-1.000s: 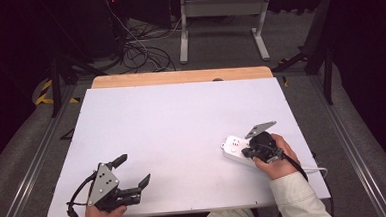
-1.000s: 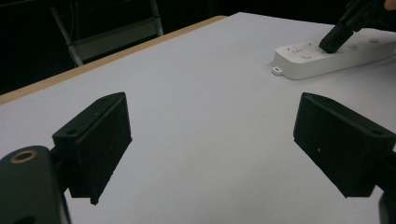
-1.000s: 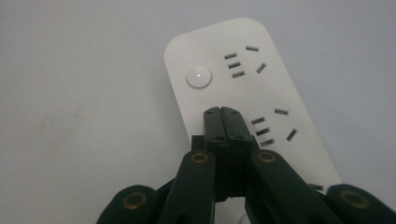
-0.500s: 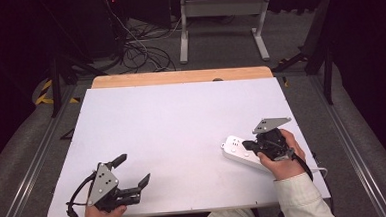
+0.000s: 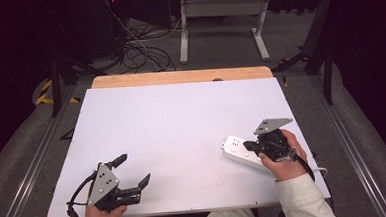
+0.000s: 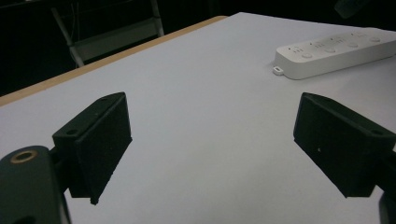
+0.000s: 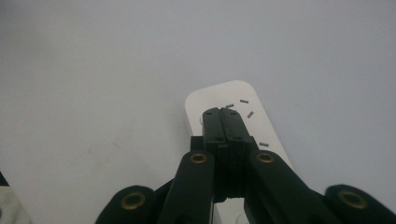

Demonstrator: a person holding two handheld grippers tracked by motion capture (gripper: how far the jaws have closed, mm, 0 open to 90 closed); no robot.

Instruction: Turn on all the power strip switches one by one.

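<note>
A white power strip (image 5: 239,149) lies on the white table top (image 5: 182,129) at the right, with several sockets and round buttons on its upper face (image 6: 327,51). My right gripper (image 5: 247,145) hangs just above the strip's near half, jaws pressed flat together with nothing between them; in the right gripper view the closed tips (image 7: 222,113) point down over the strip's rounded end (image 7: 233,98). My left gripper (image 5: 133,171) rests at the table's front left, jaws spread wide over bare table (image 6: 215,154), far from the strip.
The strip's cable (image 5: 320,171) runs off to the right past the right hand. A wooden edge (image 5: 179,77) borders the table's far side. Beyond it are a metal stand (image 5: 221,22) and loose cables (image 5: 143,51) on the floor.
The right gripper has lifted a little off the power strip and shifted slightly right, jaws still together. The left gripper and the strip have stayed where they were.
</note>
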